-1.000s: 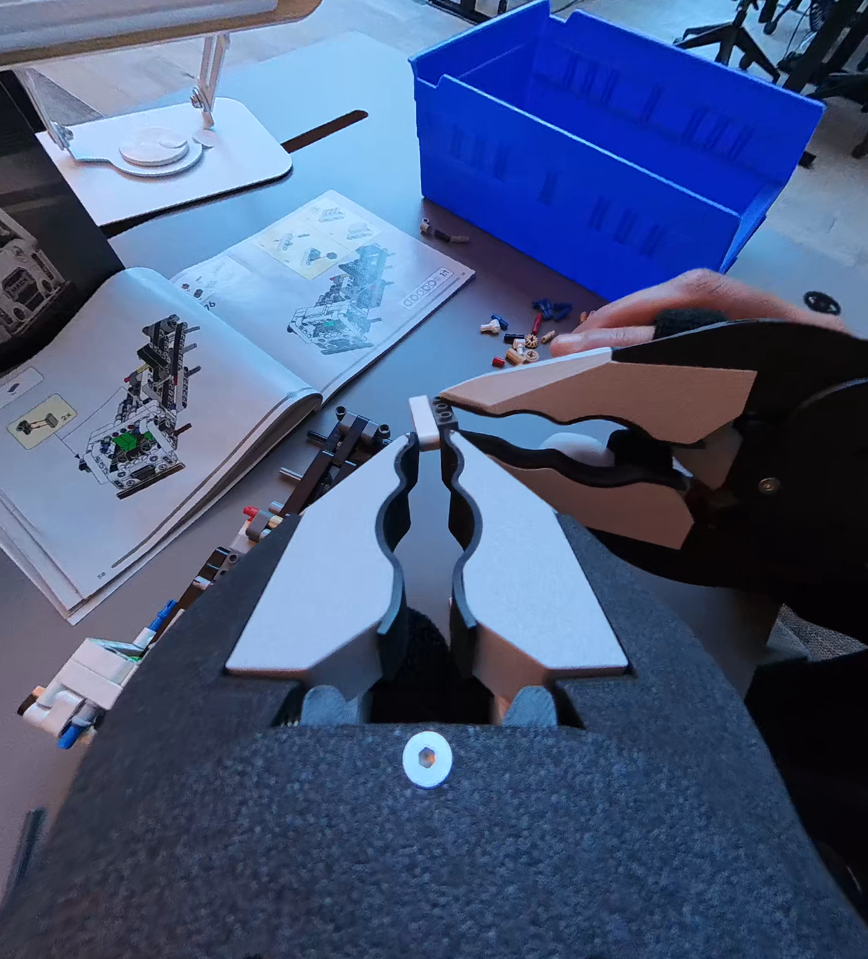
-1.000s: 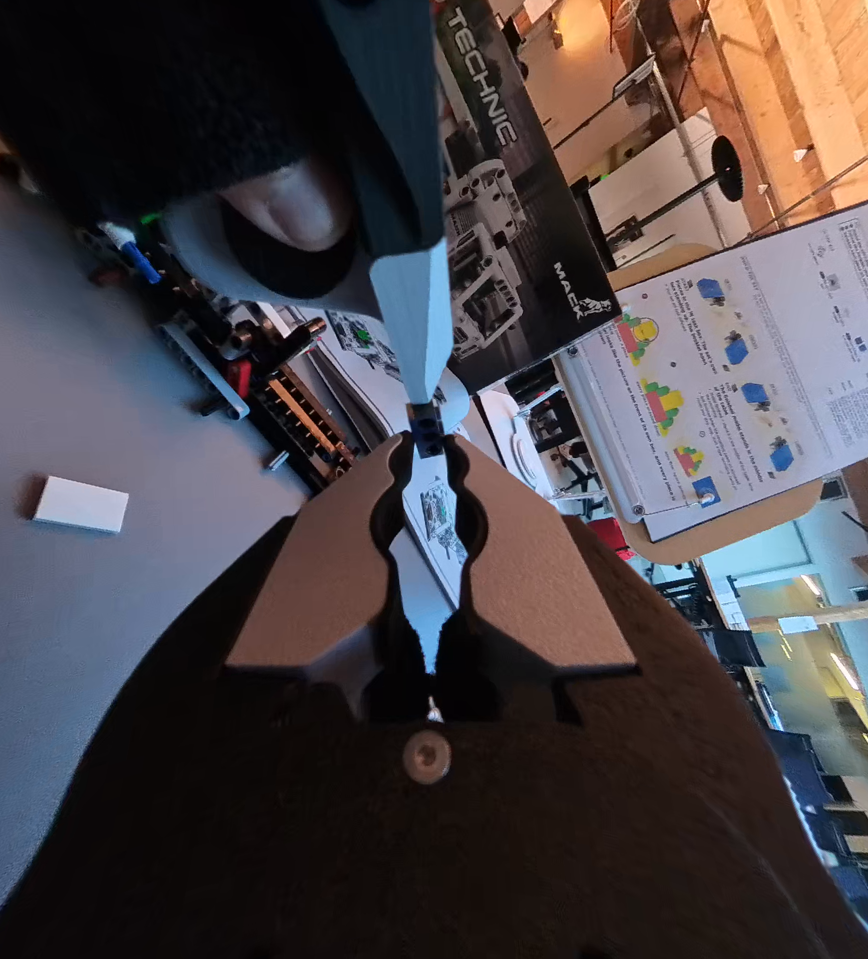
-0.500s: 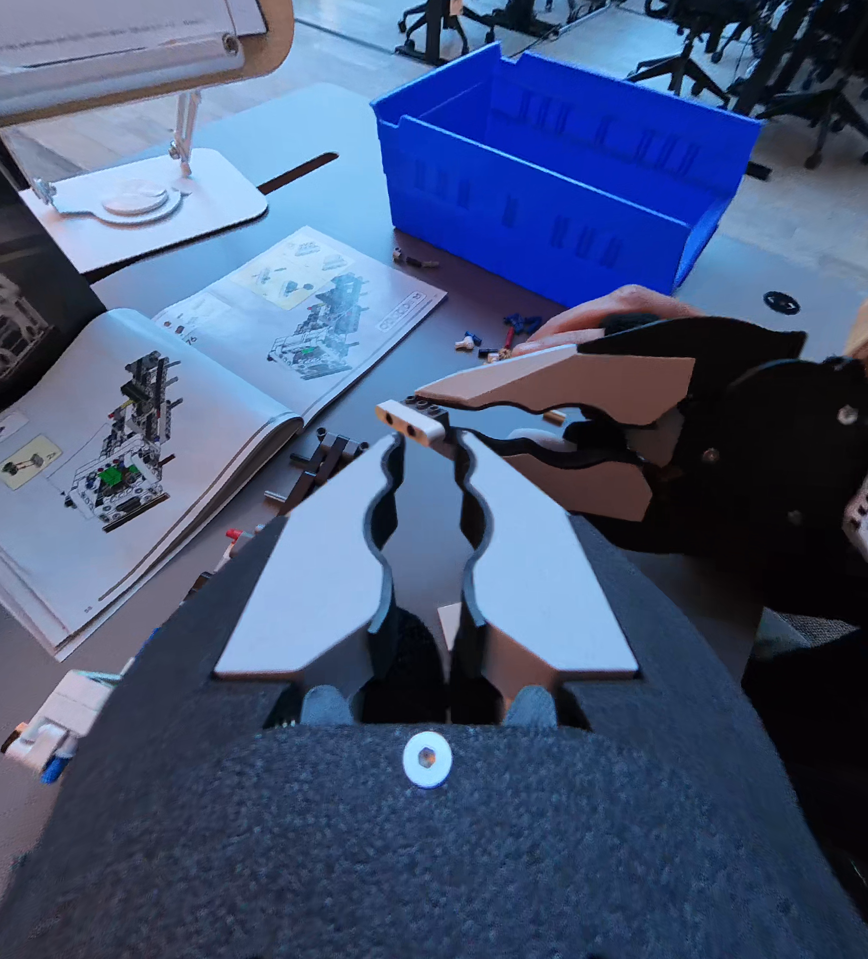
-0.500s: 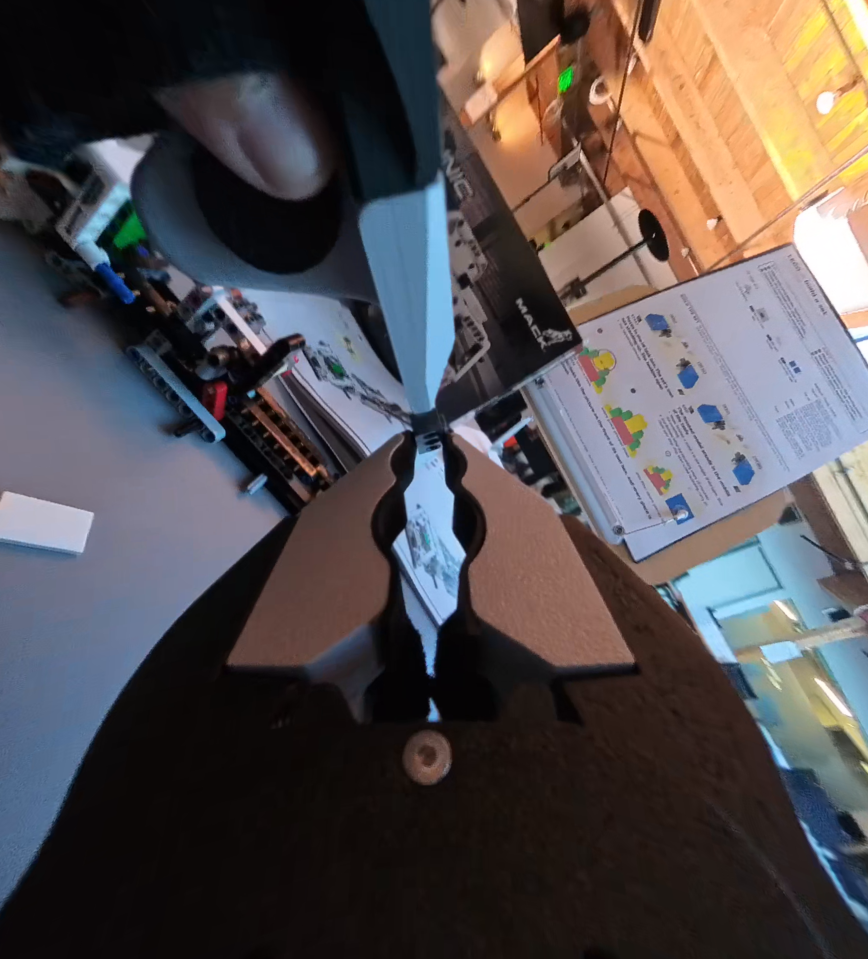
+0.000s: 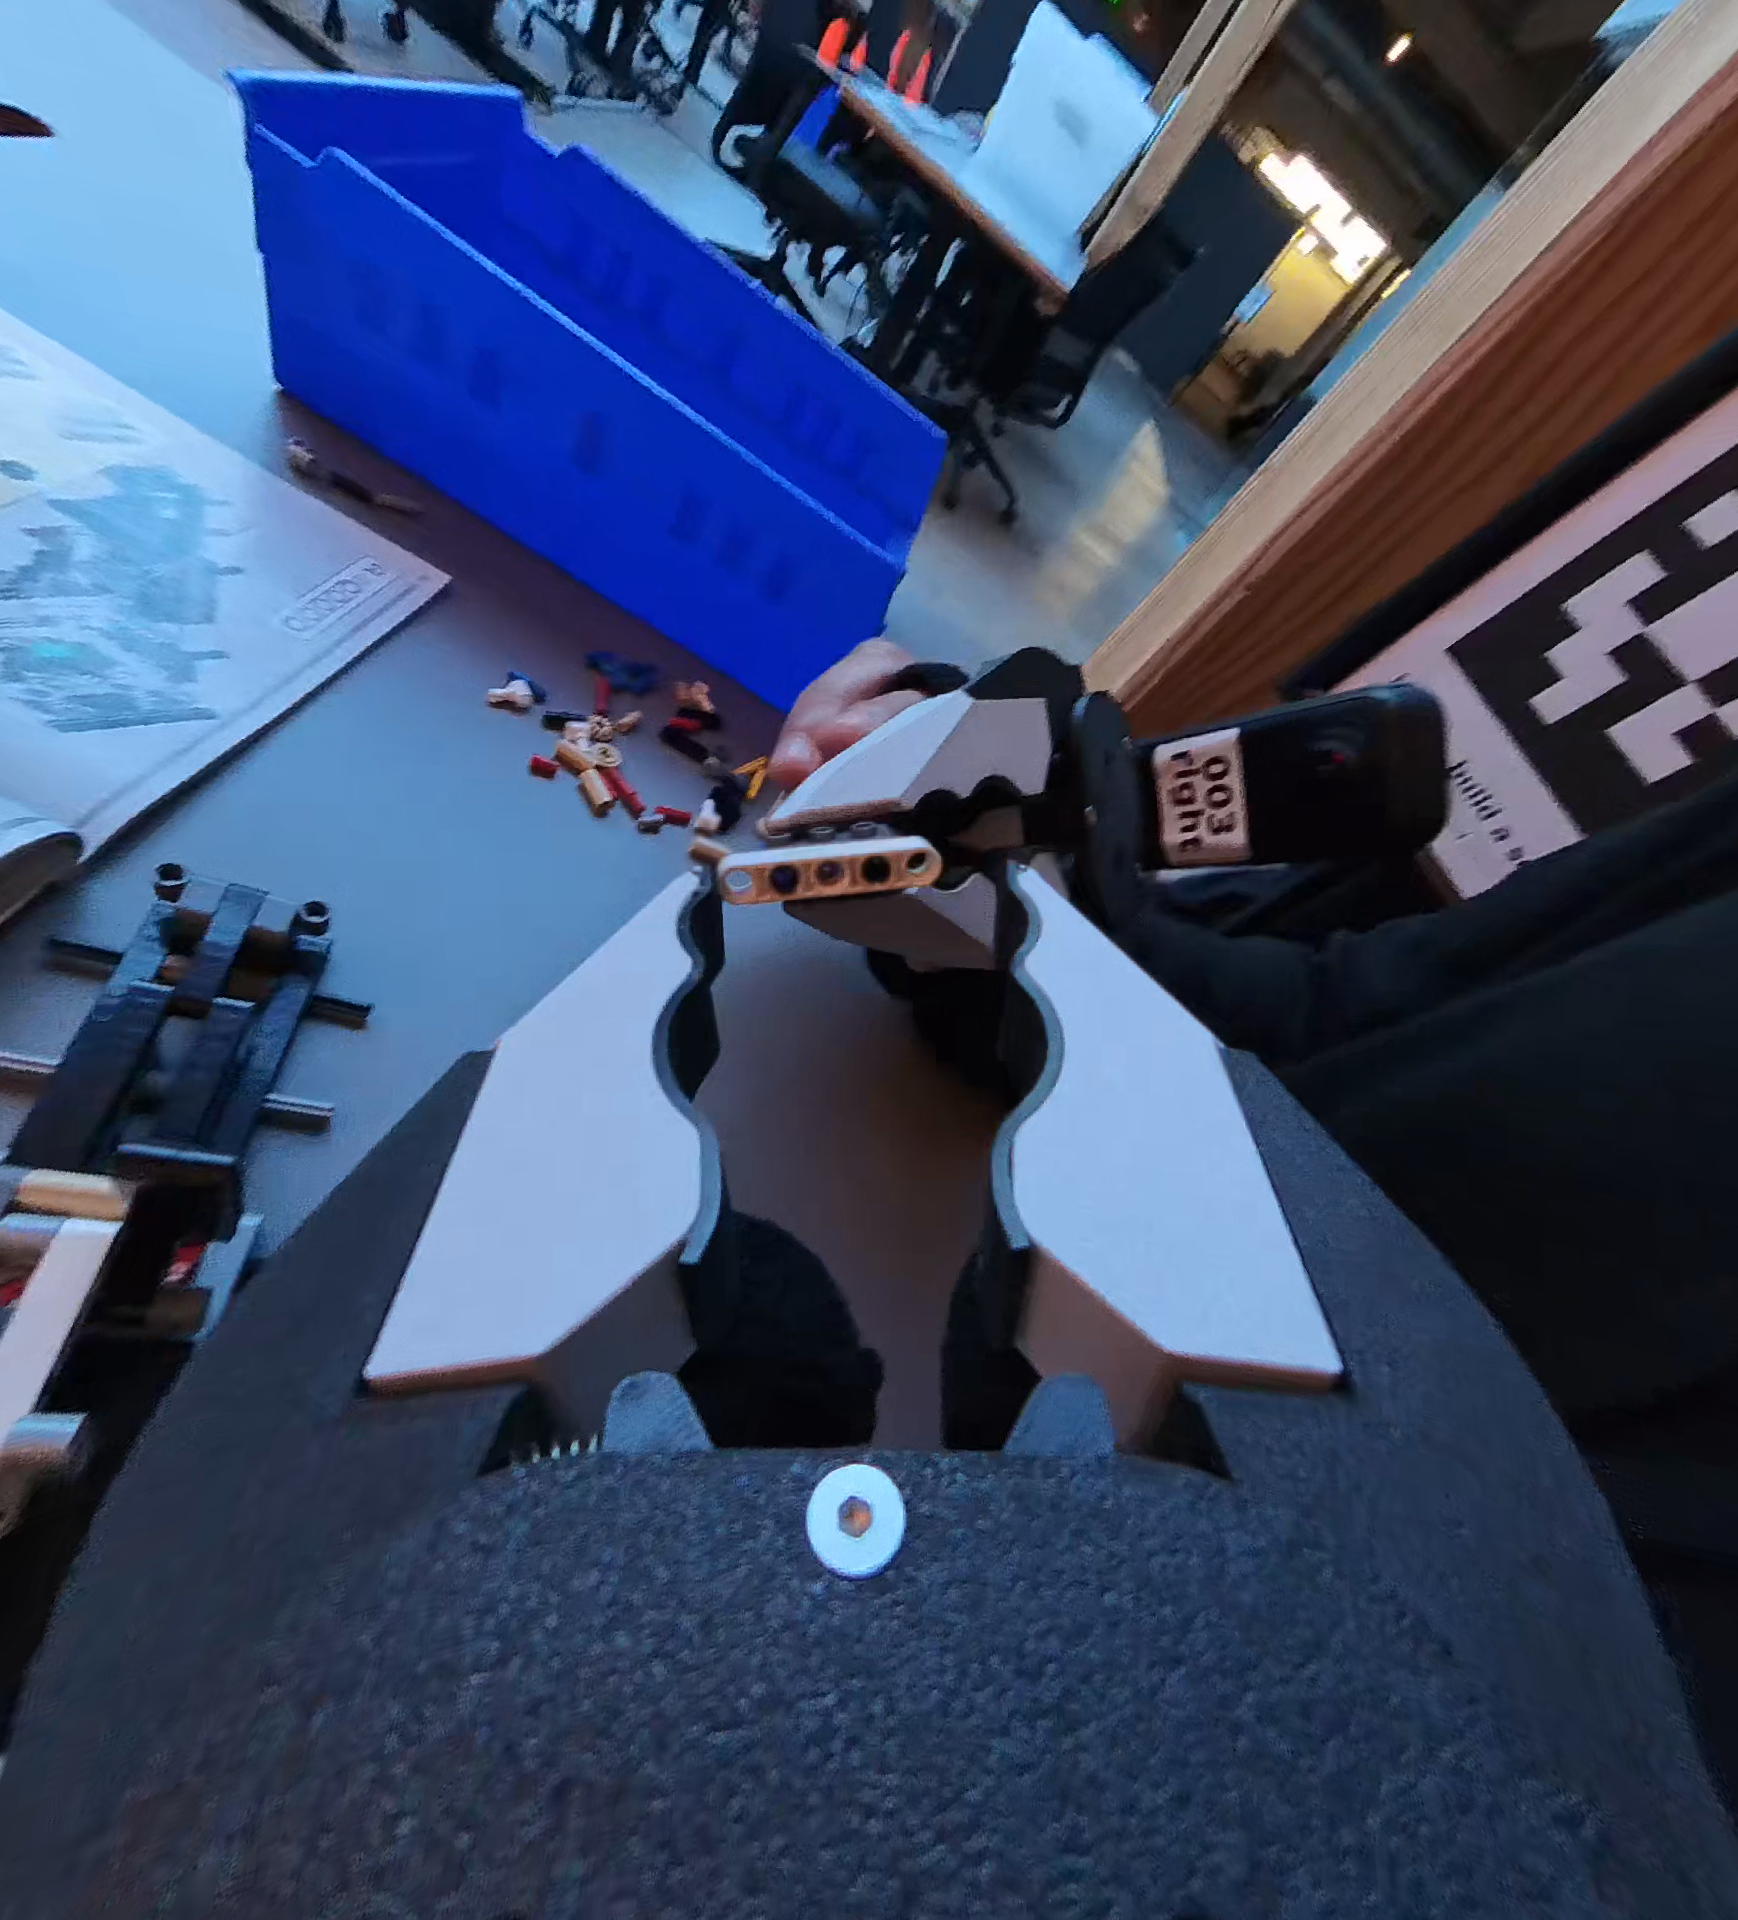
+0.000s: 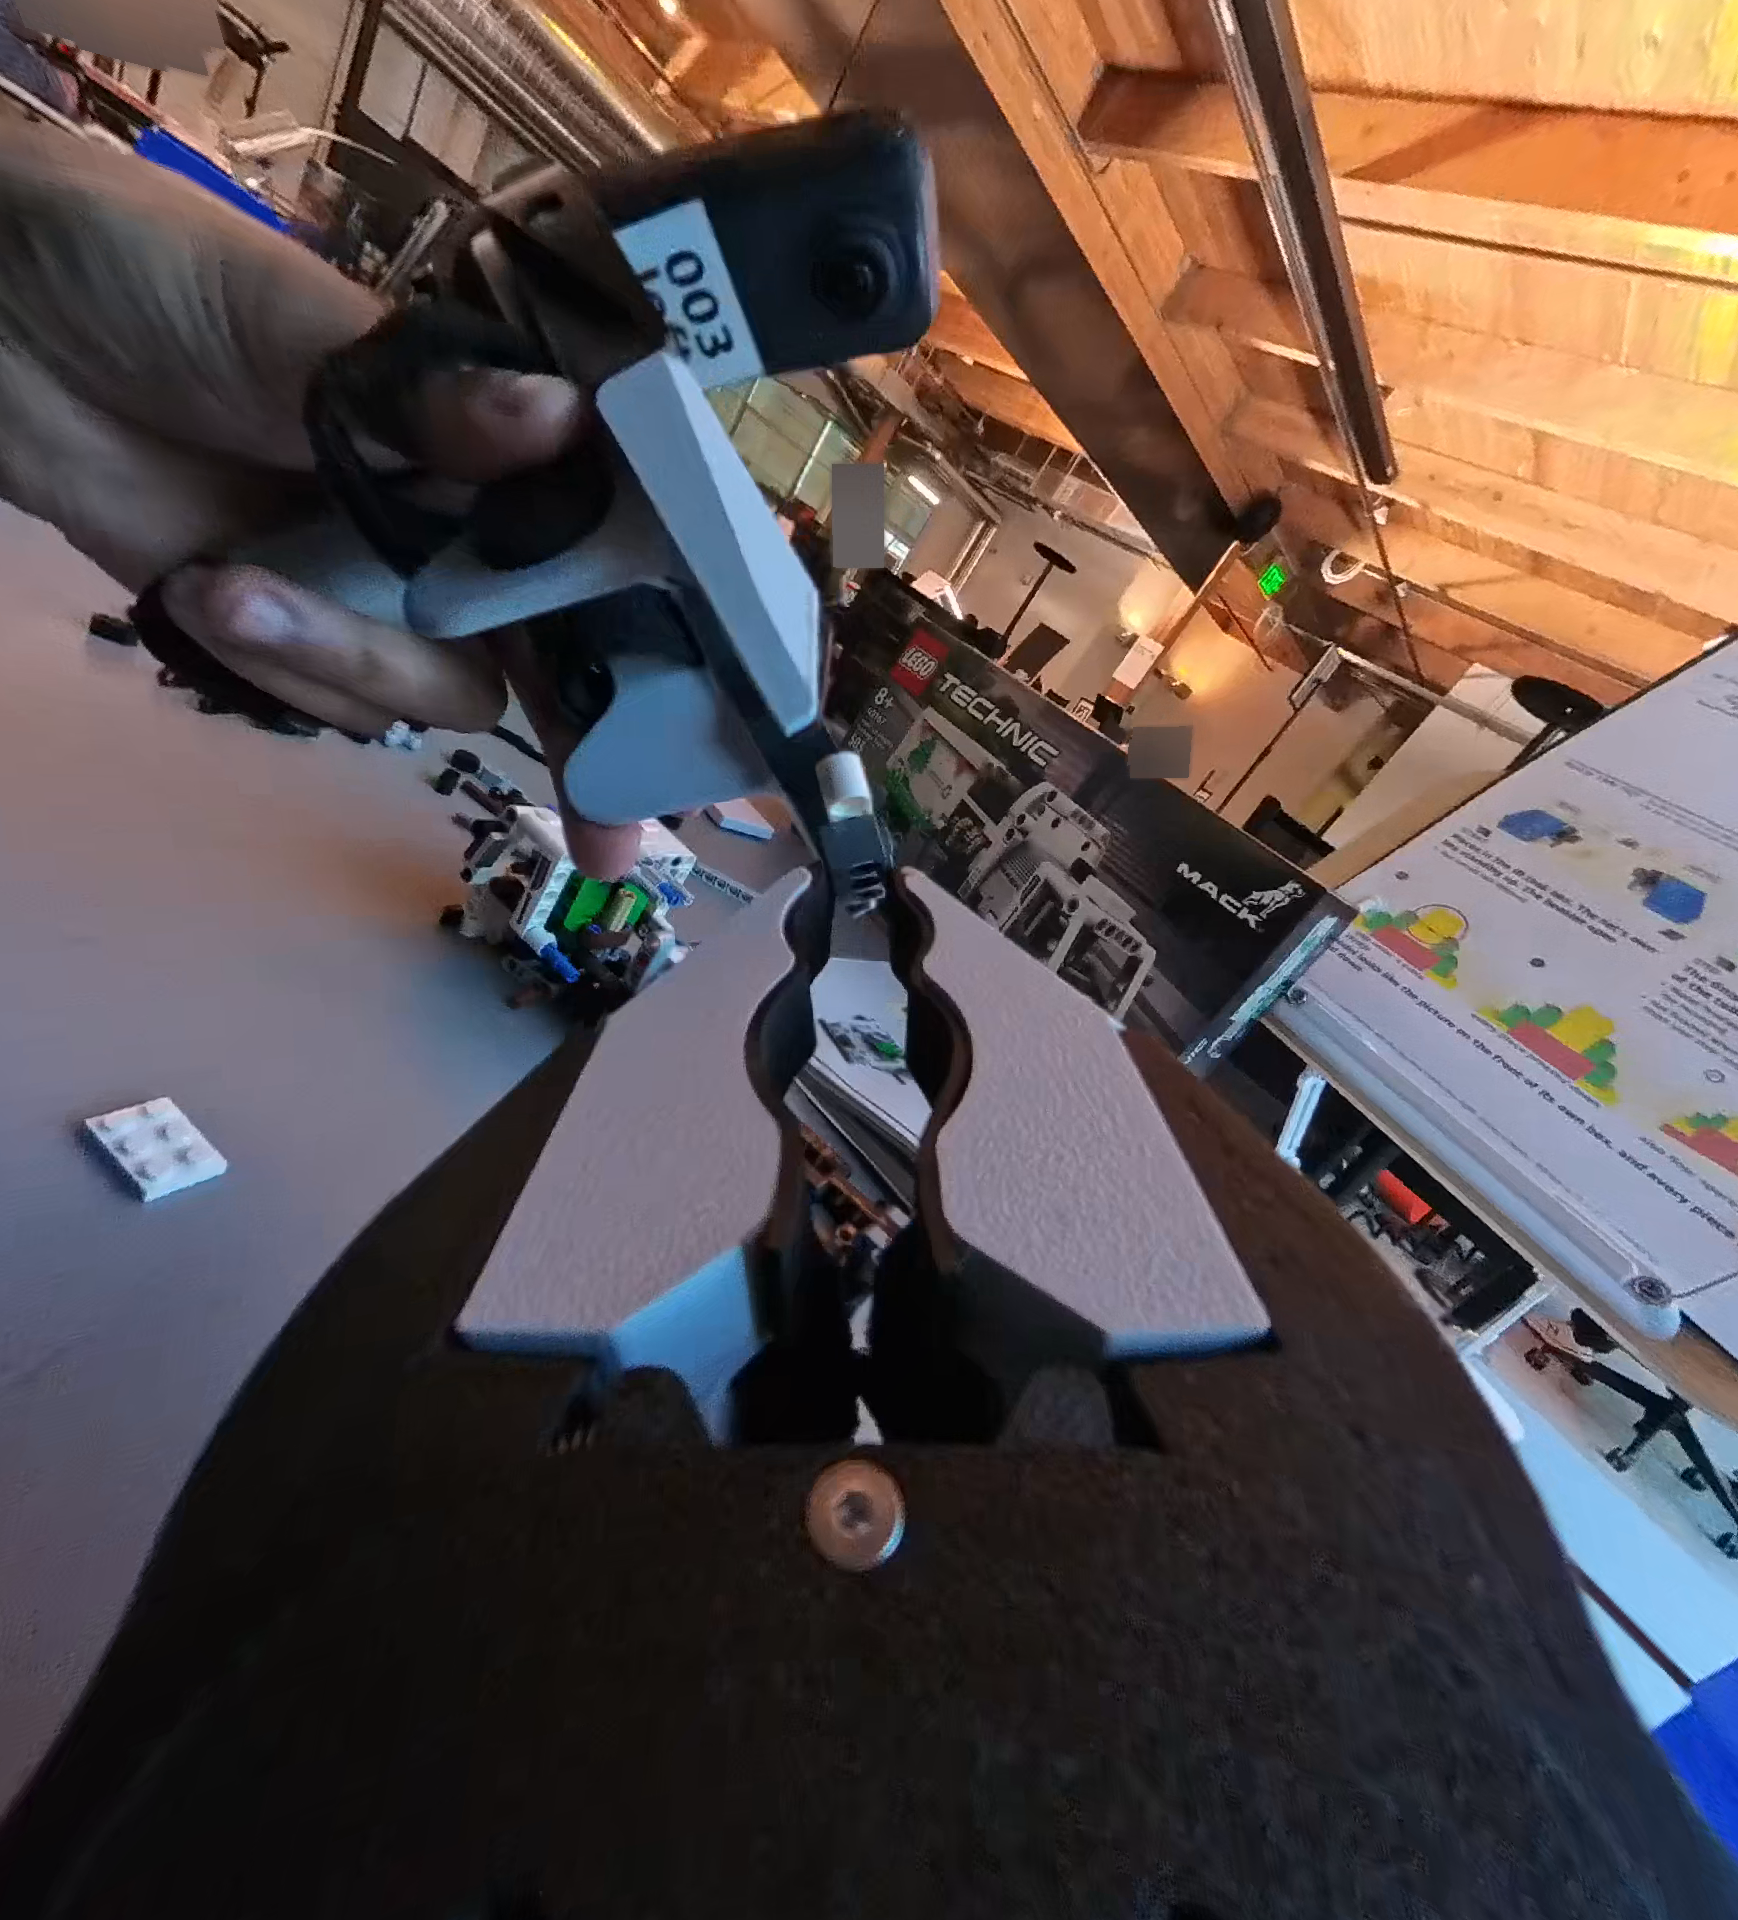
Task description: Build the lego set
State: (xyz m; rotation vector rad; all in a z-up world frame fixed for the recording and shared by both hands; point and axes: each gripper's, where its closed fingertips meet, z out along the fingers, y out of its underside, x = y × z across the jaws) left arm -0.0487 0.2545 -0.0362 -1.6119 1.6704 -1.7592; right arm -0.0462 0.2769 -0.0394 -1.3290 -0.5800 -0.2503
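Note:
My right gripper (image 6: pixel 857 896) is shut on a short light-coloured beam with a row of holes (image 5: pixel 829 873), held in the air above the table. In the right wrist view the beam (image 6: pixel 857 857) shows end-on between the fingertips. My left gripper (image 5: pixel 860 899) is wide open and empty, its fingertips on either side of the beam, just below it. It also shows in the right wrist view, held by a hand, with one white finger (image 6: pixel 730 582) right above the beam. The partly built model (image 6: pixel 574 914) sits on the grey table behind.
A blue bin (image 5: pixel 574 395) stands at the back, with small loose pieces (image 5: pixel 616 748) in front of it. An open instruction booklet (image 5: pixel 117 582) lies at the left, a black frame assembly (image 5: pixel 190 1029) near it. A white plate (image 6: pixel 153 1148), the set's box (image 6: pixel 1052 821) and an instruction board (image 6: pixel 1623 987) are nearby. The tips of both grippers are at nearly the same place. The partly built model (image 6: pixel 574 914) is about equally far from each gripper, around 15 cm.
My left gripper has opened wide and let go of the beam that both grippers pinched. My right gripper keeps the beam. Both views have swung round.

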